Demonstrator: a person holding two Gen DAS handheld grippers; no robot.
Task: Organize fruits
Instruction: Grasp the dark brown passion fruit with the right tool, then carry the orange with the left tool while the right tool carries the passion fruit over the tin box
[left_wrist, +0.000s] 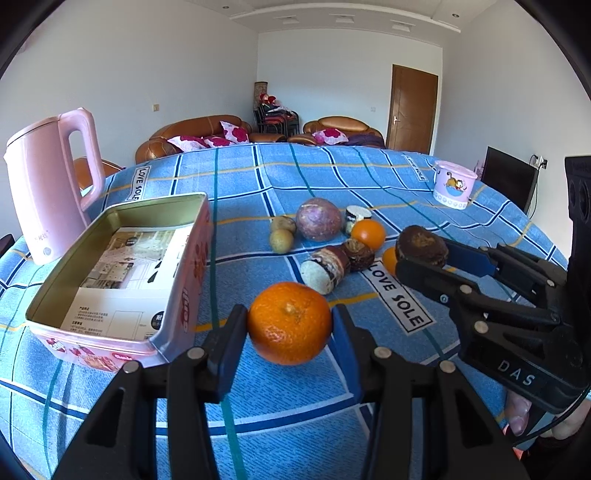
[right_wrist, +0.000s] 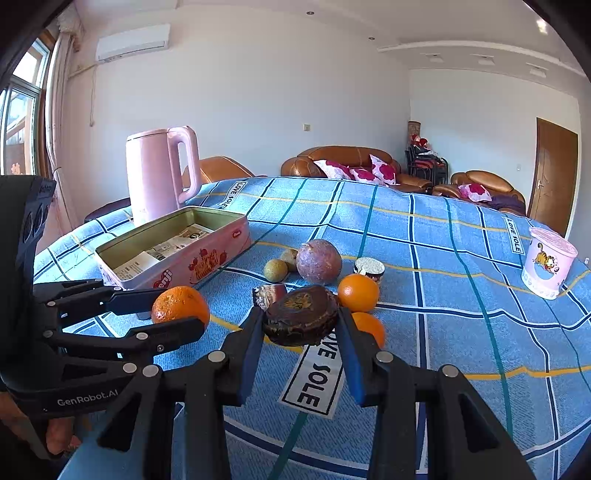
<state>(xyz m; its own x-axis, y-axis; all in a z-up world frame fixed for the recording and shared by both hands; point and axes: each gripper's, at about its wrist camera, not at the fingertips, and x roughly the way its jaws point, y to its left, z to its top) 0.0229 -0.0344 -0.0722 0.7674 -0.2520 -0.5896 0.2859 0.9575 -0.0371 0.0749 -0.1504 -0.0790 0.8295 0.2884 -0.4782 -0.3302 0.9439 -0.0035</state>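
Note:
My left gripper (left_wrist: 290, 321) is shut on an orange mandarin (left_wrist: 290, 323), held just above the blue cloth beside the open pink tin (left_wrist: 122, 266). In the right wrist view that mandarin (right_wrist: 179, 304) sits between the left fingers, near the tin (right_wrist: 173, 251). My right gripper (right_wrist: 301, 317) is shut on a dark brown mangosteen (right_wrist: 301, 314), also seen in the left wrist view (left_wrist: 421, 245). On the cloth lie a purple passion fruit (right_wrist: 318, 261), two small green-brown fruits (right_wrist: 275, 270), two more oranges (right_wrist: 358, 292), and brown cut pieces (left_wrist: 325, 267).
A pink kettle (left_wrist: 51, 184) stands behind the tin at the far left. A pink cartoon cup (right_wrist: 548, 266) stands at the far right of the table. A small lidded jar (right_wrist: 369, 267) sits behind the oranges. Paper leaflets line the tin's bottom.

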